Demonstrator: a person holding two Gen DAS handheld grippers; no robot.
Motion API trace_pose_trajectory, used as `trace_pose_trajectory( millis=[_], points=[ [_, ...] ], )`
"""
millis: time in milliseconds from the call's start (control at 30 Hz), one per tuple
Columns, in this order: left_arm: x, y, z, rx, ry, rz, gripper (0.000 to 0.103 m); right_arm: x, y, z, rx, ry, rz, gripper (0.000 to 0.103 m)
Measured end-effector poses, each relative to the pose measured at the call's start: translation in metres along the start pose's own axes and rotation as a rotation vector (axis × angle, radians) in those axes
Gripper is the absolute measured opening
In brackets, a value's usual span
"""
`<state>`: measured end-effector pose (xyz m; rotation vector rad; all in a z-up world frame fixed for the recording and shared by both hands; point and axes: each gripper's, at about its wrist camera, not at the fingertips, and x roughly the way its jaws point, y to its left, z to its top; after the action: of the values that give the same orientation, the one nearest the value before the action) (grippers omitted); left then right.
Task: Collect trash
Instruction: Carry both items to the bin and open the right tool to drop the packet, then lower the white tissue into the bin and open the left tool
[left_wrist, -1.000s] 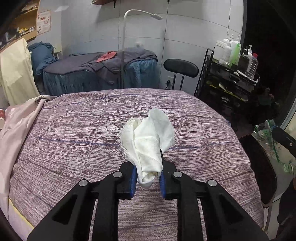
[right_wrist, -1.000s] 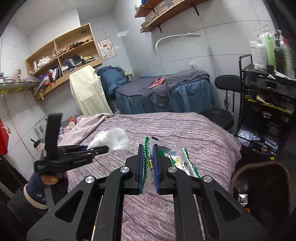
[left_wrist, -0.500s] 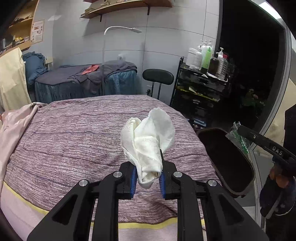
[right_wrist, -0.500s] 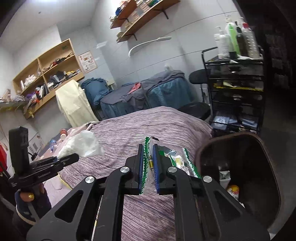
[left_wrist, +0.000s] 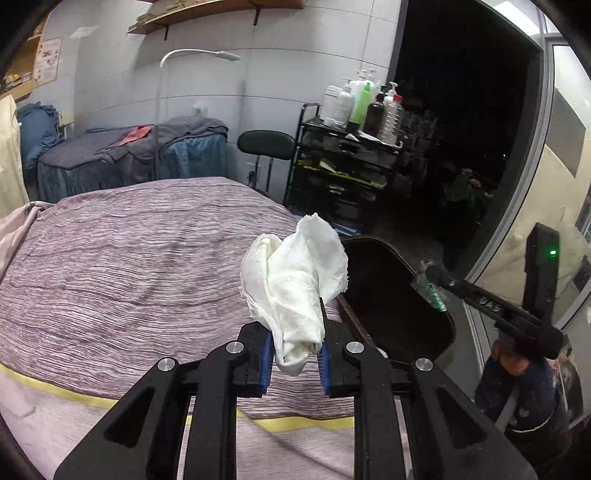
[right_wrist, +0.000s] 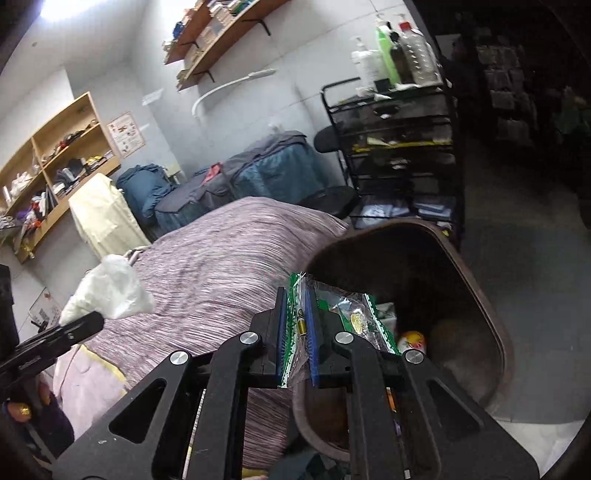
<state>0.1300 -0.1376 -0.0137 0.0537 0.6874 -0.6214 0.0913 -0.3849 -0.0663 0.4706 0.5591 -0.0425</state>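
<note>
The left gripper (left_wrist: 294, 360) is clamped on a crumpled white tissue (left_wrist: 295, 284), whose loose folds stand up above the blue pads; it hangs over the near right corner of the bed (left_wrist: 129, 266), which is covered in a purple striped spread, just beside the rim of a dark brown trash bin (right_wrist: 491, 317). The right gripper (right_wrist: 295, 339) is closed tight on a clear plastic wrapper with green edges (right_wrist: 354, 314), held above the bin's near rim, with most of the wrapper reaching over the bin's opening. Some rubbish already lies at the bottom of the bin. Behind the bin stands a black wire cart (right_wrist: 399, 147) carrying bottles.
</note>
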Motion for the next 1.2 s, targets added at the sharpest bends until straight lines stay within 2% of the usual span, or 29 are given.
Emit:
trace_pose_trajectory(
  millis=[400,467,533,600,733,800,933,1033,1200],
  points=[
    [0.011,-0.033,-0.006,0.031,0.023,-0.055,0.019,0.041,-0.050,-0.017,0.103,0.106,-0.098,0.012],
    [0.013,-0.034,-0.006,0.029,0.028,-0.060,0.019,0.048,-0.053,-0.018,0.110,0.118,-0.101,0.022],
    [0.014,-0.035,-0.007,0.026,0.032,-0.065,0.019,0.053,-0.056,-0.021,0.124,0.125,-0.103,0.042],
    [0.015,-0.035,-0.007,0.025,0.034,-0.065,0.019,0.054,-0.058,-0.024,0.139,0.123,-0.111,0.054],
    [0.018,-0.036,-0.007,0.024,0.040,-0.067,0.019,0.048,-0.056,-0.028,0.140,0.109,-0.111,0.061],
    [0.019,-0.036,-0.006,0.024,0.043,-0.073,0.019,0.039,-0.053,-0.028,0.132,0.085,-0.117,0.066],
    [0.023,-0.040,-0.003,0.033,0.048,-0.086,0.019,0.019,-0.045,-0.022,0.105,0.026,-0.130,0.069],
    [0.028,-0.046,0.001,0.046,0.053,-0.102,0.019,-0.002,-0.039,-0.016,0.086,-0.046,-0.157,0.077],
    [0.043,-0.060,0.007,0.064,0.085,-0.142,0.019,-0.038,-0.034,-0.003,0.068,-0.167,-0.206,0.081]
  ],
)
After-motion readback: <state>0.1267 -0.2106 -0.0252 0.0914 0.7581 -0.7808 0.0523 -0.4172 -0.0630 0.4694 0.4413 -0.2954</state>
